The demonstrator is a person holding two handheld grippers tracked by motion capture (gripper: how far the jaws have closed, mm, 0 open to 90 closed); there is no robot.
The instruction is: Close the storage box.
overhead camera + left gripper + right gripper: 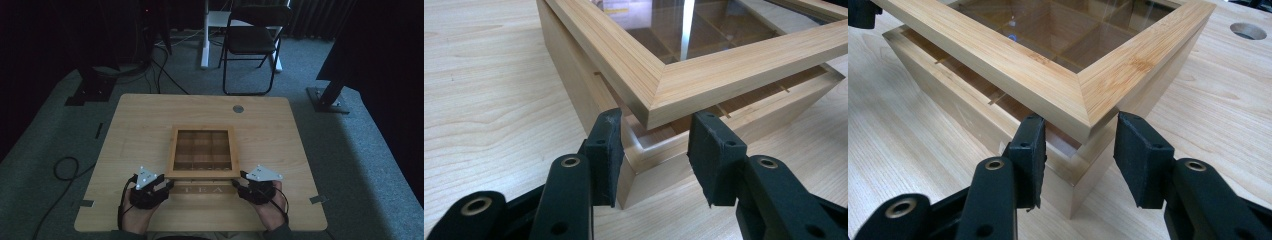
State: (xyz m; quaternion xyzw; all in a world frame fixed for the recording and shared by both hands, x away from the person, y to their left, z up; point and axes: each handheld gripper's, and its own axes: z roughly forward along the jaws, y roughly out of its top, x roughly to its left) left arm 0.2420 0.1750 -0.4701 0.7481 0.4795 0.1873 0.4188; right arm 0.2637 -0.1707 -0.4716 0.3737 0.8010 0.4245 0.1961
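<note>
A wooden tea box (pixel 202 189) with a glass-paned lid (pixel 202 131) sits on the table, "TEA" marked on its near face. The lid's near edge is raised, leaving a gap above the base. My left gripper (pixel 167 184) is at the box's near left corner, open. Its jaws flank the base corner (pixel 644 172) just under the lid corner (pixel 659 95). My right gripper (pixel 237 187) is open at the near right corner. There the base corner (pixel 1075 185) lies between the jaws, below the lid corner (pixel 1088 95). Dividers show through the glass.
The light wooden table (pixel 140 125) has a round cable hole (pixel 238 108) behind the box. A black folding chair (pixel 252 40) and stand legs are on the carpet beyond. Cables (pixel 65 167) lie on the floor to the left.
</note>
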